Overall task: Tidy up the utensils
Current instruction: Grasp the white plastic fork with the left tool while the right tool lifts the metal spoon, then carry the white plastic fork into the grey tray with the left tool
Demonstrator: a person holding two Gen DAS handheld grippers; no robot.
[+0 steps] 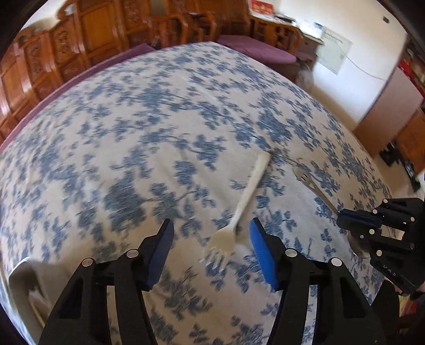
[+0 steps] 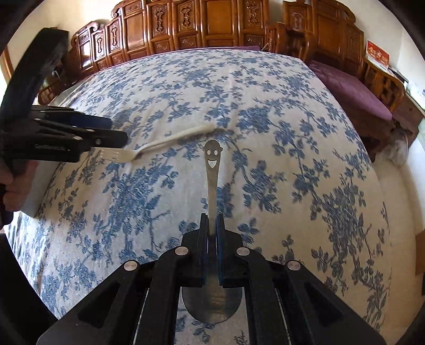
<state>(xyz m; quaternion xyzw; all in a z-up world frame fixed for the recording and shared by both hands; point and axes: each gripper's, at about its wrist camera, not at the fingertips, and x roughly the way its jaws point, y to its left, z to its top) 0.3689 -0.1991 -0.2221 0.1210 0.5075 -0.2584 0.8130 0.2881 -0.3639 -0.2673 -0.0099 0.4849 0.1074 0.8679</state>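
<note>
A white plastic fork [image 1: 245,201] lies on the blue-flowered tablecloth [image 1: 148,138], tines toward me. My left gripper [image 1: 211,225] is open, and the fork's tine end lies between its blue pads [image 1: 261,252]. The fork also shows in the right wrist view [image 2: 159,144], with the left gripper [image 2: 106,132] just above its tines. My right gripper [image 2: 212,223] is shut on a metal spoon [image 2: 212,175] with a smiley-face handle end; the bowl sits under the gripper body. In the left wrist view the right gripper [image 1: 342,216] holds the spoon [image 1: 313,183] at the right.
A white container [image 1: 26,281] shows at the table's near left edge. Carved wooden chairs [image 2: 186,24] with purple cushions [image 2: 353,87] stand around the table's far and right sides.
</note>
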